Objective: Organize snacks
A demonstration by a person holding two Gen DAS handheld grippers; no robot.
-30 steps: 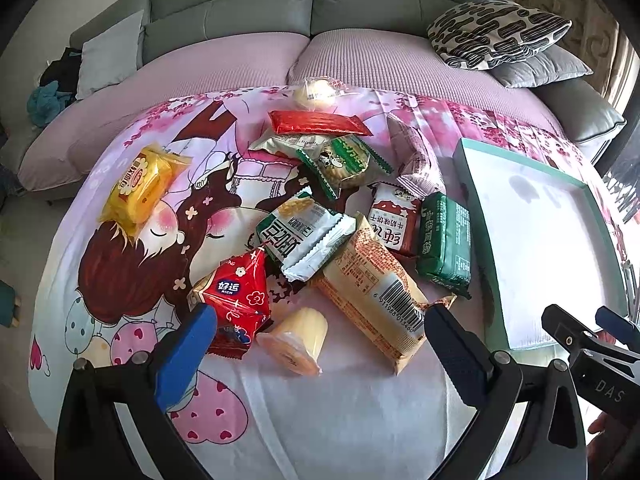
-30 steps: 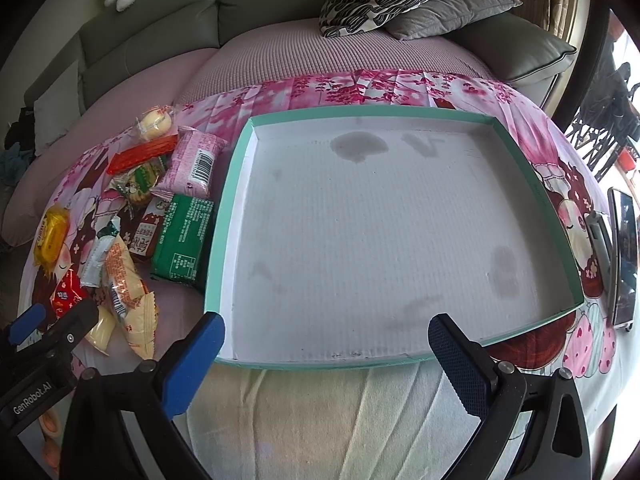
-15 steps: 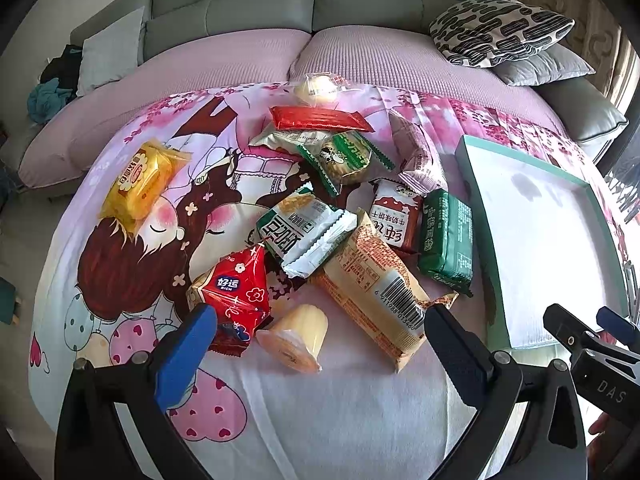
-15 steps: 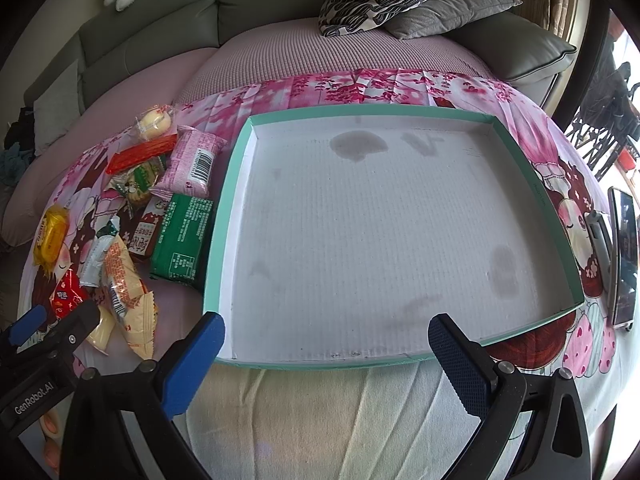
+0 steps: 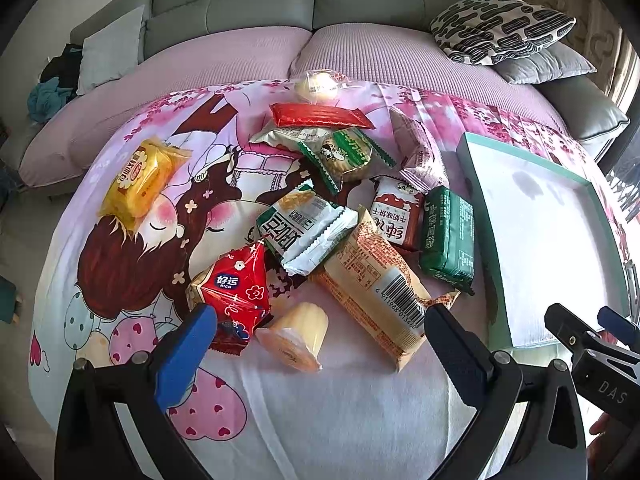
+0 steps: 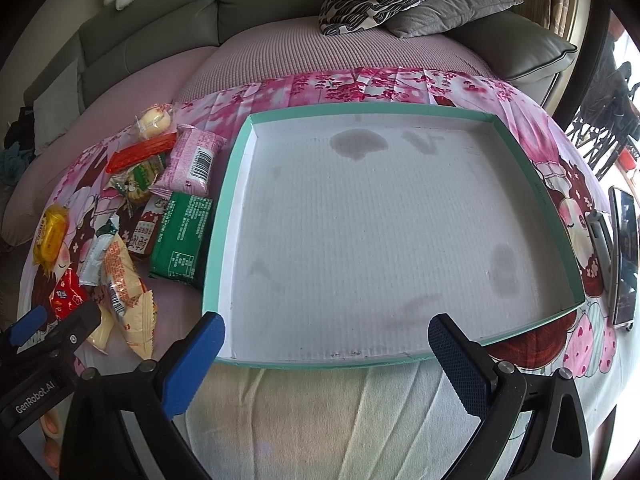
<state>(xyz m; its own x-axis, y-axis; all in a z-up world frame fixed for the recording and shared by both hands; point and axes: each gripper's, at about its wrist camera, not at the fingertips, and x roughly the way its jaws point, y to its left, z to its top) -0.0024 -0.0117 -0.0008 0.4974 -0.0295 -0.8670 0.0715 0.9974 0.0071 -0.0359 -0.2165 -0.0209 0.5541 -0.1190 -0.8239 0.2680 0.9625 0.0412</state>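
left hand-held gripper [image 5: 320, 342] released, blue-padded jaws spread wide, hovering low over the near edge of the snack pile on the cartoon-print pink bedsheet [image 5: 120, 280]. nothing held. straight ahead between the fingers: pale yellow jelly cup on its side [image 5: 298, 336], touching the red triangular foil packet [image 5: 236, 292] on its left and lying just beside the long orange barcode-printed wafer wrapper [image 5: 380, 284] on its right.

right hand-held gripper [image 6: 326, 346] also released and empty, parked at the near rim of the shallow teal-edged cardboard tray [image 6: 224, 216]; tray bare inside, so sorting not yet begun by the look of it.

likely best to start with the jelly cup: nearest, free on top. better to drop the jaws square across its sides, not the slippery film lid, and close gently, since soft plastic may squirt out. worth keeping the left finger clear of the red packet to avoid dragging it along. then lift, carry right, set down in a tray corner.
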